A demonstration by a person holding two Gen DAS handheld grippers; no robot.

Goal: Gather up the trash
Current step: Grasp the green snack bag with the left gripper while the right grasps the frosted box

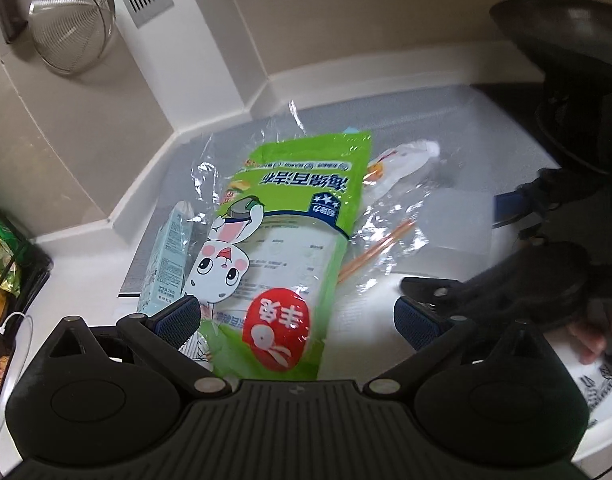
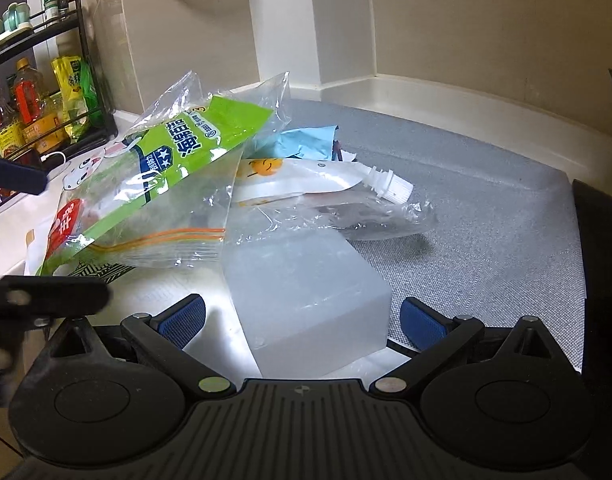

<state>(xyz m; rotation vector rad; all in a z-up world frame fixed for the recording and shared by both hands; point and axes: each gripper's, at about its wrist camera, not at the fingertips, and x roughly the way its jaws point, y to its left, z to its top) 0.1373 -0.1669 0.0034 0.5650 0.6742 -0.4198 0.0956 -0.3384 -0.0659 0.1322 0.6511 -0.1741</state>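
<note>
A green and white plastic package with a cartoon rabbit [image 1: 281,240] lies on the counter inside a clear zip bag with orange seal lines [image 1: 382,248]. My left gripper [image 1: 297,320] is open, its blue pads either side of the package's near end. A pale blue carton [image 1: 167,256] lies left of it. In the right wrist view the green package [image 2: 153,168] leans at the left, a white spouted pouch [image 2: 306,180] and blue paper [image 2: 306,140] lie behind. My right gripper [image 2: 301,320] is open, straddling a translucent white box [image 2: 306,300].
A grey mat [image 2: 486,208] covers the counter by the beige wall. A wire strainer [image 1: 71,24] hangs on the wall. A black rack with bottles and packets [image 2: 37,100] stands at the left. A dark pan [image 1: 562,28] sits at the right.
</note>
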